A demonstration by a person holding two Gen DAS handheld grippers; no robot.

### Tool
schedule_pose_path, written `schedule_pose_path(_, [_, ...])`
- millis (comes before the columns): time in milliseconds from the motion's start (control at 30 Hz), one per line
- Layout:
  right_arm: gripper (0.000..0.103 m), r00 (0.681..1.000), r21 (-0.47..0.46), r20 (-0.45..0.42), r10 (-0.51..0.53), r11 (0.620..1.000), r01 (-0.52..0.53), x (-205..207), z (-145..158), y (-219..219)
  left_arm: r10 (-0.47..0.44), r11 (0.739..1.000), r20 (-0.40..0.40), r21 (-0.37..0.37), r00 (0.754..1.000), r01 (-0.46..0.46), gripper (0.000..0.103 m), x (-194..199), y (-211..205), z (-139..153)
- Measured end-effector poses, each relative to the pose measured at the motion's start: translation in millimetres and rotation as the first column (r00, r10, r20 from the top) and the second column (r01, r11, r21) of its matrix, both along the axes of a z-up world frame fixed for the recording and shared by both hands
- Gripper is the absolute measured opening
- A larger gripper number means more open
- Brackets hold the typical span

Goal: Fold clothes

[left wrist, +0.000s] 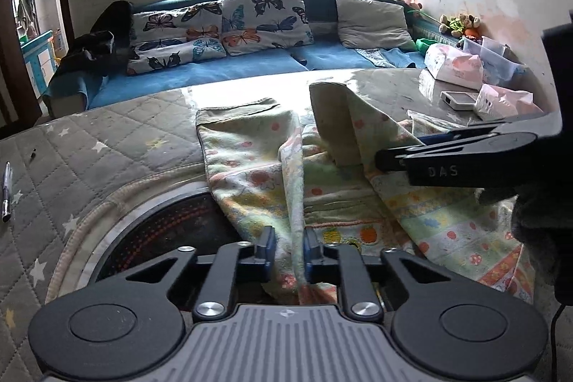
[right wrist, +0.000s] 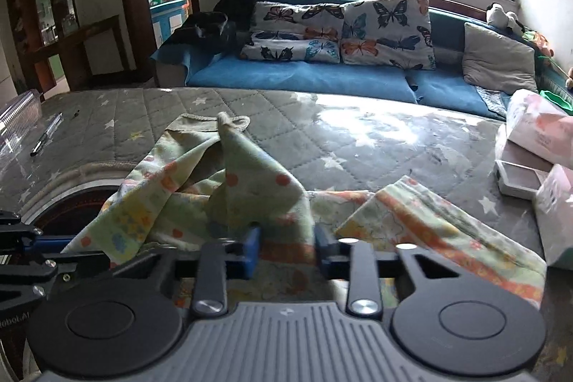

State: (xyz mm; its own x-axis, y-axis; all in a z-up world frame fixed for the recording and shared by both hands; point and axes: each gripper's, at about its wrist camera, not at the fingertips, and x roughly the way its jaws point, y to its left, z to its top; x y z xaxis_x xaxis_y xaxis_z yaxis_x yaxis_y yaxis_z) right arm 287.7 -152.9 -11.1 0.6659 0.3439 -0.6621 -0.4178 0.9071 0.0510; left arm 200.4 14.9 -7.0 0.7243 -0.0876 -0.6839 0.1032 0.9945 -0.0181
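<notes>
On quilted table: left gripper and right gripper each pinching printed garment.

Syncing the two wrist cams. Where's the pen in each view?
Left wrist: pen at the far left edge, lying on the quilted star table cover.
Right wrist: pen at upper left, on the same cover beside a clear plastic box.
Shared landmark: butterfly pillows on the blue sofa.
</notes>
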Motion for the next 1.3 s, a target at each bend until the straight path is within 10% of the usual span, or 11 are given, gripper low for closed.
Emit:
schedule_pose_path(100, [0.005,1.0,0.019,0.01,-0.015,1.0,0.015,-6.3,5.9,-8.0,0.011,1.0,0.004,-0.011,1.0,-0.011,0.006,-2.9,1.4,3.3])
schedule_pose_path(867, [0.004,0.965,0.113,0.182,-0.19,0.979,0.172,-149.3,78.7,-121.3,0.061,0.997,0.065,-0.059,0.996,-0.057,0.005,-80.0,21.2,38.3])
schedule_pose_path(1000, [0.004,0.959,0.123,0.175,-0.224,0.971,0.204,-169.7,76.0,-140.0,0.051,0.998,0.079,-0.042,0.996,-0.048,0.045,-65.0,7.4,39.0])
schedule_pose_path(1100, [0.004,0.956,0.128,0.159,-0.247,0.965,0.228,-181.2,70.8,-151.2,0.047,0.998,0.067,-0.036,0.997,-0.045,0.049,-48.4,1.8,31.3])
schedule_pose_path(1200, [0.004,0.95,0.137,0.143,-0.277,0.956,0.258,-188.4,65.6,-162.8,0.047,0.999,0.052,-0.024,0.998,-0.046,0.046,-32.4,-1.9,21.4])
schedule_pose_path(1300, [0.004,0.943,0.143,0.132,-0.306,0.947,0.287,-195.0,61.4,-172.4,0.026,0.999,0.031,-0.018,0.999,-0.026,0.01,-21.8,-1.9,9.5])
